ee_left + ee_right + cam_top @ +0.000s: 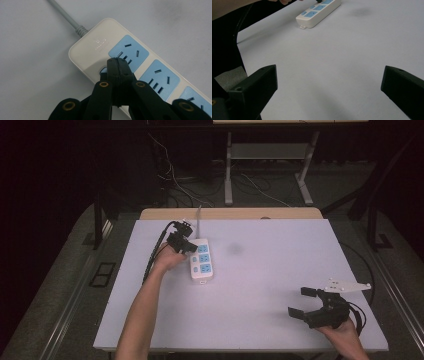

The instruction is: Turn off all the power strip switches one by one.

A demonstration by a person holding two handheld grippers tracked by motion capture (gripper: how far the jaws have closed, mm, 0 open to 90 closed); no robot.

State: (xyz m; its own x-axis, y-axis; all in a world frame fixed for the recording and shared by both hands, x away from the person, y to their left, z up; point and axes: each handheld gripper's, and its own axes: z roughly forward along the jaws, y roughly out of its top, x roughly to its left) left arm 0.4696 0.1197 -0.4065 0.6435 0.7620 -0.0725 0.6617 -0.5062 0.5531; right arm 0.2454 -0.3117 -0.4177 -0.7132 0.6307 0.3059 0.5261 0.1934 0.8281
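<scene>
The table (260,285), a broad flat rectangle with a smooth, matte, pale lavender-white top and a strip of light wood along its far edge, is stretching out beneath both grippers. Dark carpeted floor (60,285) is surrounding it.

The power strip (200,260), a long rounded-cornered bar of glossy cream plastic with three square sky-blue socket faces, is lying flat on the table directly under the tips of the left gripper (190,248). A ribbed strain relief and a round grey cord (65,17) are leaving its end, beyond and to the left of those tips in the left gripper view.

The left gripper (117,65), of matte black plastic with brass-ringed pivots, is holding its jaws pressed flat together with nothing between them; the joined tips are sitting on the strip's cream end, at a small round button just beside the first blue socket (128,53).

The right gripper (303,302) is resting well apart from the strip, near the table's near right corner, its blocky black jaws spread wide over bare tabletop.
</scene>
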